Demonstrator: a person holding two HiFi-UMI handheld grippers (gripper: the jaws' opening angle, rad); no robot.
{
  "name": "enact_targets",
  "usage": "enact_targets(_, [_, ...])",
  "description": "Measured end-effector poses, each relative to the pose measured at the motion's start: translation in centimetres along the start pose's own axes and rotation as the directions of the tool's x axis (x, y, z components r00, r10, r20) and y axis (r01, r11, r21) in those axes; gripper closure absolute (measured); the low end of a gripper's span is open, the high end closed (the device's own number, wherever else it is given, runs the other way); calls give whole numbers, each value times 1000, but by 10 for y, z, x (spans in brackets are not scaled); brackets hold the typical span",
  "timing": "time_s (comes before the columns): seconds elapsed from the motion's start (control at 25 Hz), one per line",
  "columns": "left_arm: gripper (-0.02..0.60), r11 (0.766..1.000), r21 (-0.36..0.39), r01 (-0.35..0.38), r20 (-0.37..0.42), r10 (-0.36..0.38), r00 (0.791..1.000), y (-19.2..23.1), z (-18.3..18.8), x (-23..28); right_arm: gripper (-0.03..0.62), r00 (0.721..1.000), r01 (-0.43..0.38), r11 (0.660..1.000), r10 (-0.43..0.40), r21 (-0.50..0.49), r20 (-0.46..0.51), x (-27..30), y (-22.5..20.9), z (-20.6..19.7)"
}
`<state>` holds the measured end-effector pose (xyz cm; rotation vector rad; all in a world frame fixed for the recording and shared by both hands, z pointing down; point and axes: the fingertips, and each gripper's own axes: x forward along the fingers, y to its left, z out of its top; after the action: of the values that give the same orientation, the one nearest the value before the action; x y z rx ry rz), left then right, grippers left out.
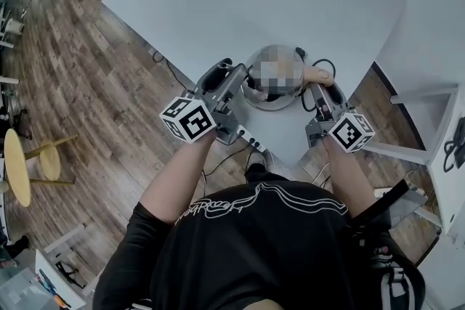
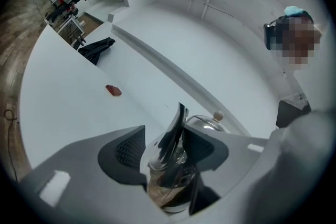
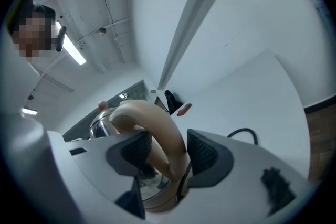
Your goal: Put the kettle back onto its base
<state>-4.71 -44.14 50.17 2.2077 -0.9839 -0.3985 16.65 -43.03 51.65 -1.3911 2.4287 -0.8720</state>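
1. The person is wearing a black short-sleeved T-shirt point(image 1: 254, 250) bearing a white line print.
2. The grey left gripper point(image 1: 238, 76) and right gripper point(image 1: 320, 86) are each carrying 1 black-and-white marker cube point(image 1: 190, 118).
3. Their fingers point(image 2: 84, 170) are showing dark ribbed pads point(image 2: 130, 147).

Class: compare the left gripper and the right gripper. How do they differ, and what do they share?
The left gripper has the shiny metal spout of the kettle between its jaws; the right gripper has the beige curved handle. The left gripper sits at the kettle's left, the right gripper at its right. Both stand open.
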Motion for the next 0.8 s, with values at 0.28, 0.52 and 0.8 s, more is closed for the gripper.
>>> enact_targets(0.28, [365, 999, -27, -19, -10, 18, 1000, -8, 1, -33, 378, 999, 22, 999, -21, -31, 30, -26, 17, 0])
enact_targets(0.52, [417, 996, -81, -31, -38, 28, 999, -30, -19, -60, 378, 1000, 8, 999, -7, -39, 23, -66, 45, -8])
enact_targets(0.8, [549, 999, 22, 31, -97, -28, 995, -106, -33, -105, 389, 991, -133, 987, 129, -94, -45, -124, 134, -23])
